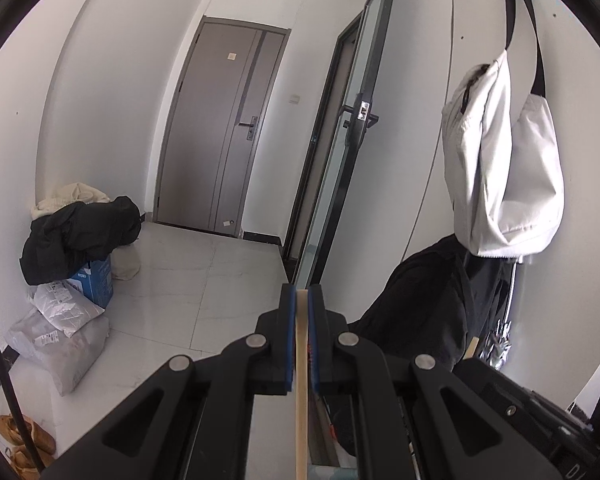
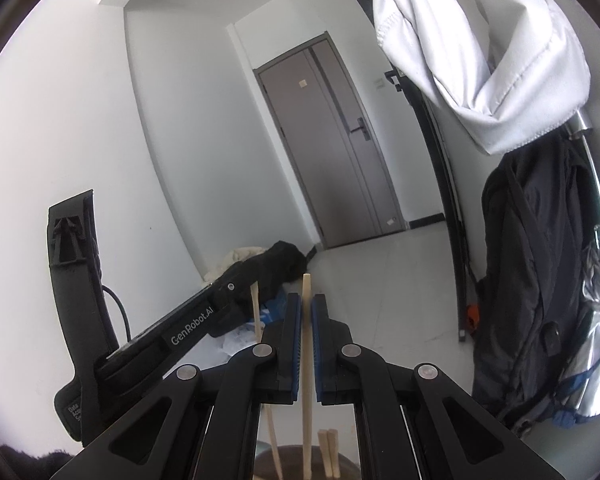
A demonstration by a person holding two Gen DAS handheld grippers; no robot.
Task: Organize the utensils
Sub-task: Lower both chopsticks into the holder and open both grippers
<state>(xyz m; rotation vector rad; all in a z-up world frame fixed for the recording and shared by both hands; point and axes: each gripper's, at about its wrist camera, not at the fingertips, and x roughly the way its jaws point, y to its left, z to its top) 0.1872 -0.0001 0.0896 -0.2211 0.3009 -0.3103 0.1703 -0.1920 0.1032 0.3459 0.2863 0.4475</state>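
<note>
One wooden chopstick [image 2: 307,344] stands nearly upright between the blue pads of the right claw [image 2: 307,308], its tip poking just above them and its lower end running down toward a dark round container [image 2: 300,462] at the bottom edge of the right wrist view, where two more chopstick ends [image 2: 329,454] show. A second chopstick [image 1: 301,380] is pinched the same way in the left claw [image 1: 301,300], long axis also upright; from the right wrist view it appears as a leaning stick [image 2: 260,356] just left of the right claw. Both claws are closed on their sticks. The coming move looks like a straight lowering along each stick's axis into the container, which sits nearer the right claw. Ahead lies open tiled floor [image 1: 220,280]; a white bag [image 1: 504,168] and a dark backpack [image 2: 536,280] hang close on the right side.
</note>
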